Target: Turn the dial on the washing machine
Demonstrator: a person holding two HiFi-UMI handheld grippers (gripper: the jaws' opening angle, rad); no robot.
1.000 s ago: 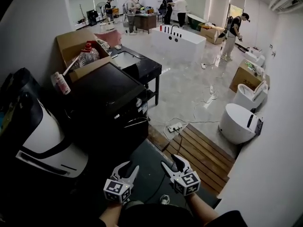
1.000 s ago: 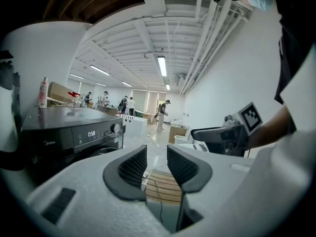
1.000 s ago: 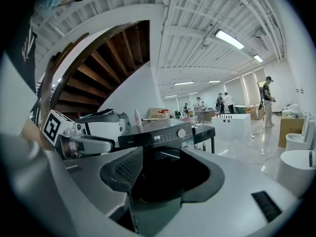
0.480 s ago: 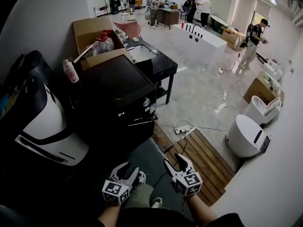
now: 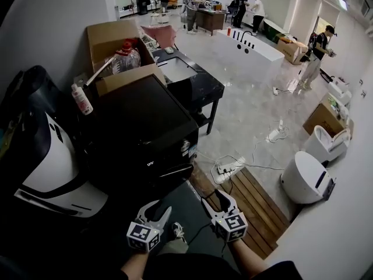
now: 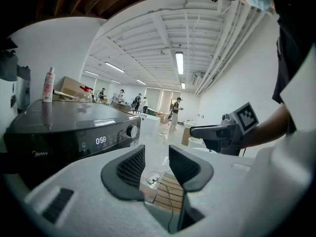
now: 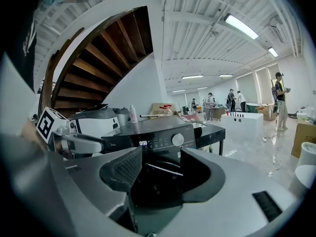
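Observation:
The black washing machine stands ahead of me, its round silver dial at the right end of the front panel. My left gripper hangs in front of the machine, well short of it. Its jaws have just been opening and stand open with nothing between them. In the left gripper view the dial sits up and left of the left gripper, beside the lit display. My right gripper is also open and empty. In its own view the dial shows just above the right gripper.
A white appliance stands left of the machine, with a spray bottle and a cardboard box behind it. A black sink table adjoins the far side. A power strip with cables, a wooden deck and white toilets lie to the right.
The washing machine has come nearer and larger in the head view as I moved toward it with both grippers held out in front. Neither gripper has touched anything.

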